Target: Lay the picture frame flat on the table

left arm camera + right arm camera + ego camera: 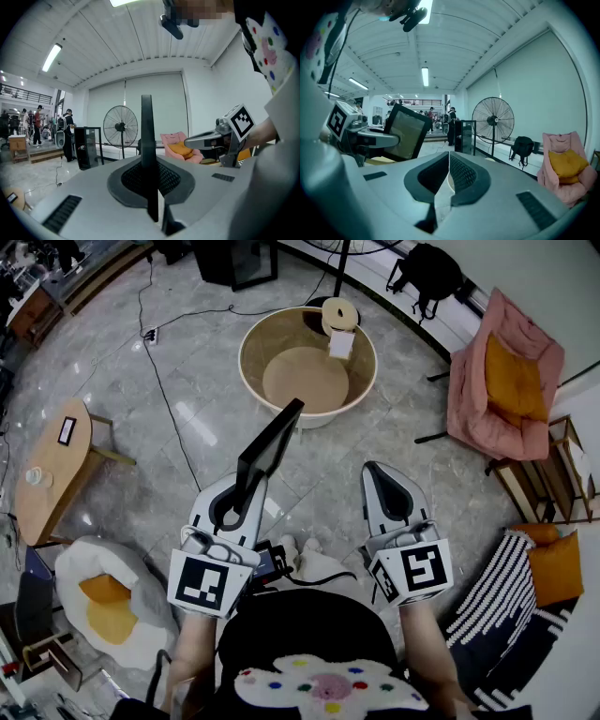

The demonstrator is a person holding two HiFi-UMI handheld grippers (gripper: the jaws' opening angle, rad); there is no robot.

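Left tongs [239, 491] are clenched on one edge of the black picture frame [272, 442], which stands tilted in mid-air, off the round table [246, 367] at twelve o'clock. At three o'clock of the frame, the right tongs [373, 471] are pinched together on nothing.

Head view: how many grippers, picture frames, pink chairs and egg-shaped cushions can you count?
grippers: 2 (left gripper, right gripper)
picture frame: 1
pink chair: 1
egg-shaped cushion: 1
total: 5
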